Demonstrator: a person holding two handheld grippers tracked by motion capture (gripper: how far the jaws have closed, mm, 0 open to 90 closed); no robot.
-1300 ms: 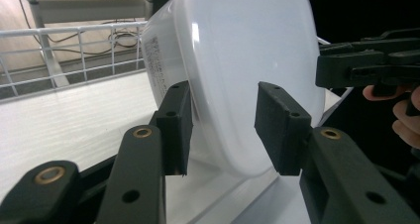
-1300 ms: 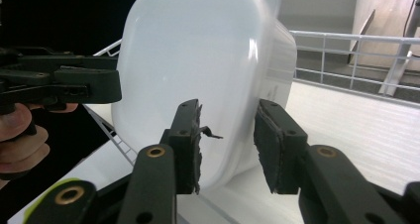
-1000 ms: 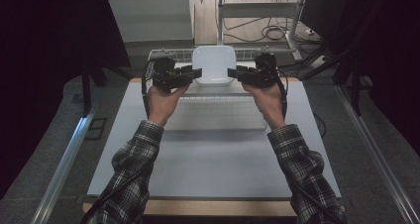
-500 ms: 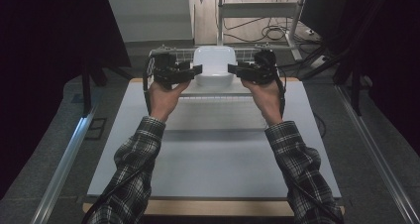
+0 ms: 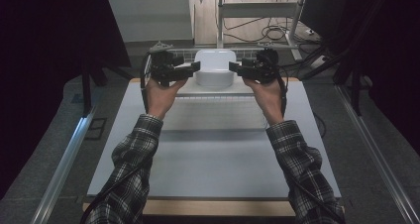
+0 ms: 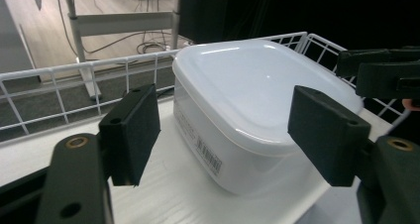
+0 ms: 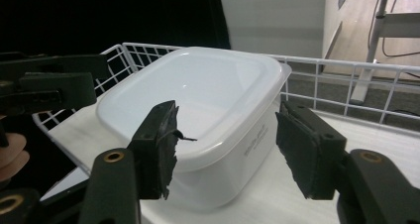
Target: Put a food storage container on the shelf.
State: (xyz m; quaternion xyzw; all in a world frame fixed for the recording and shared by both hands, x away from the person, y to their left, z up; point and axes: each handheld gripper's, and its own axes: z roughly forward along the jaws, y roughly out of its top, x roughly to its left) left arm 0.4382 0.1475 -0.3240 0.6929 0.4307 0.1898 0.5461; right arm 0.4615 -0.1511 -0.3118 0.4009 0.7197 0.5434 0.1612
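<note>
Because the white lidded container [image 5: 214,68] now sits on the white shelf [image 5: 218,112] at the far end of the table [image 5: 208,174], just inside the wire rail [image 6: 59,92] that fences the shelf's back and side, the 2 grippers no longer need to carry it, and their stance reads as a release. The left gripper [image 5: 190,68] and the right gripper [image 5: 236,67] flank the container from opposite sides, a mirrored hold that suits a wide, smooth box which 1 gripper could hardly keep level. In the left gripper view its jaws have just been opening and stand wide, the pads [image 6: 131,132] off the wall, the near corner of the container between them but untouched. In the right gripper view the jaws have likewise just been opening; they are spread about halfway, and the worn left pad [image 7: 158,147] sits in front of the lid's rim without pressing it, as far as I can judge. The container rests flat with its lid on and the barcode label [image 6: 208,154] facing the left gripper. The rail probably serves as a backstop, which would explain setting the box so close to it.
</note>
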